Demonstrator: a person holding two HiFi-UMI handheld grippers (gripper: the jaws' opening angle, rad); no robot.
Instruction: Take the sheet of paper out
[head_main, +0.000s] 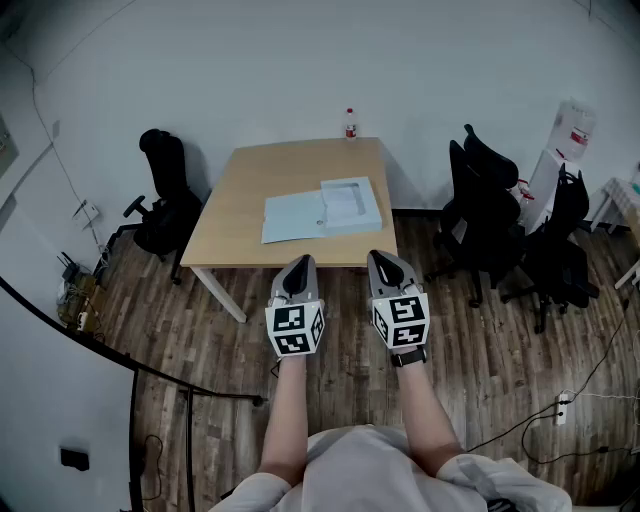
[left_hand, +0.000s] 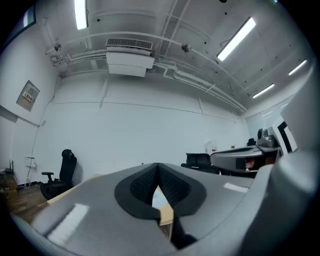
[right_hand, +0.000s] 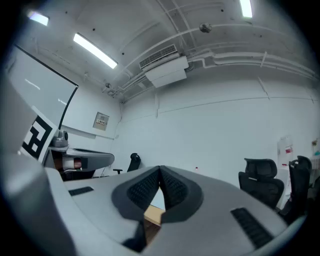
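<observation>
An open pale-blue folder (head_main: 320, 210) lies on the wooden table (head_main: 240, 185), with a white sheet of paper (head_main: 345, 203) on its right half. Both grippers hover side by side in front of the table's near edge, level and pointing at it. My left gripper (head_main: 298, 266) is shut with nothing between its pads; in its own view the tips (left_hand: 158, 167) meet. My right gripper (head_main: 386, 261) is shut and empty too, its tips (right_hand: 160, 169) touching. Through the slits below the tips only a sliver of table and folder shows.
A small bottle (head_main: 350, 124) stands at the table's far edge. A black office chair (head_main: 165, 195) sits left of the table, and several black chairs (head_main: 500, 215) crowd the right. A railing (head_main: 130, 375) curves at the lower left. Cables and a power strip (head_main: 560, 405) lie on the floor.
</observation>
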